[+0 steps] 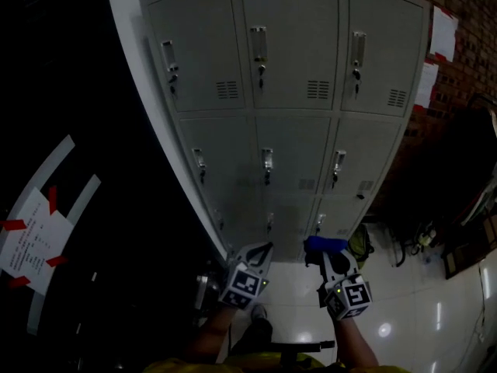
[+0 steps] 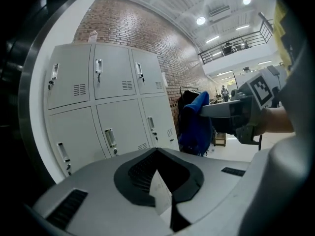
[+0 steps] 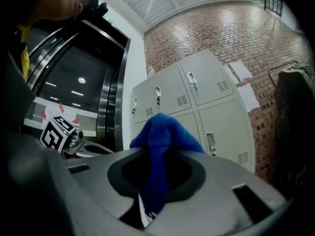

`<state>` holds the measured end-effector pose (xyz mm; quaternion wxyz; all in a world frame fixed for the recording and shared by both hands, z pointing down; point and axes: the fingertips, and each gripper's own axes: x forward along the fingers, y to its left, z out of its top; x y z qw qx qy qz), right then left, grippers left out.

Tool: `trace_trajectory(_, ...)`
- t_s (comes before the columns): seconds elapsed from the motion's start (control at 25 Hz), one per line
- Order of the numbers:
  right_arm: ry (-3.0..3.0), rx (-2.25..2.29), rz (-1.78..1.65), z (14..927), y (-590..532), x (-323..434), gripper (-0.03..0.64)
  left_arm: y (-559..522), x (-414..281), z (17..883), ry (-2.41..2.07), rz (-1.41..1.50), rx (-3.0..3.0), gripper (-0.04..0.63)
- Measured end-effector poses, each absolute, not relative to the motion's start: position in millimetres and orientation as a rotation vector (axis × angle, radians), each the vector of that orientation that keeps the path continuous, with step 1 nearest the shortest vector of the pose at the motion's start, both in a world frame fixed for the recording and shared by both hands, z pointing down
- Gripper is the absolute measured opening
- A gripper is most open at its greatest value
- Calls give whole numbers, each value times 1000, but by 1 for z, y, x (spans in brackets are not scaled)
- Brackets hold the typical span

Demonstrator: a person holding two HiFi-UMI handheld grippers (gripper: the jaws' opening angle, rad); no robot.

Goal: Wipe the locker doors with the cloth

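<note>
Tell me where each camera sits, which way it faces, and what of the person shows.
Head view: on the head, facing steeply down at the lockers; shows forearms, left claw, and right claw holding the blue cloth.
Left gripper view: on the left claw, along its shut, empty jaws toward the lockers; right claw at right.
Right gripper view: on the right claw, along jaws clamping the cloth; left claw at left.
Shared: all see the lockers.
</note>
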<state>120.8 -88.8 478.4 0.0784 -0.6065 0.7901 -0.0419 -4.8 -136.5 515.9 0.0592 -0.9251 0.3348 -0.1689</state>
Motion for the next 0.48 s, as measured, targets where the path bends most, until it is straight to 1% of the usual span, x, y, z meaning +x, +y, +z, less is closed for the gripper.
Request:
trace_trajectory(0.24, 2388, -1829, -95, 477, 45, 132, 66, -3, -9, 515, 1071, -532, -2802, 2)
trace_trajectory(0.48, 2378, -1838, -48, 461, 134, 118, 66, 80, -20, 494, 1042, -491, -2786, 2)
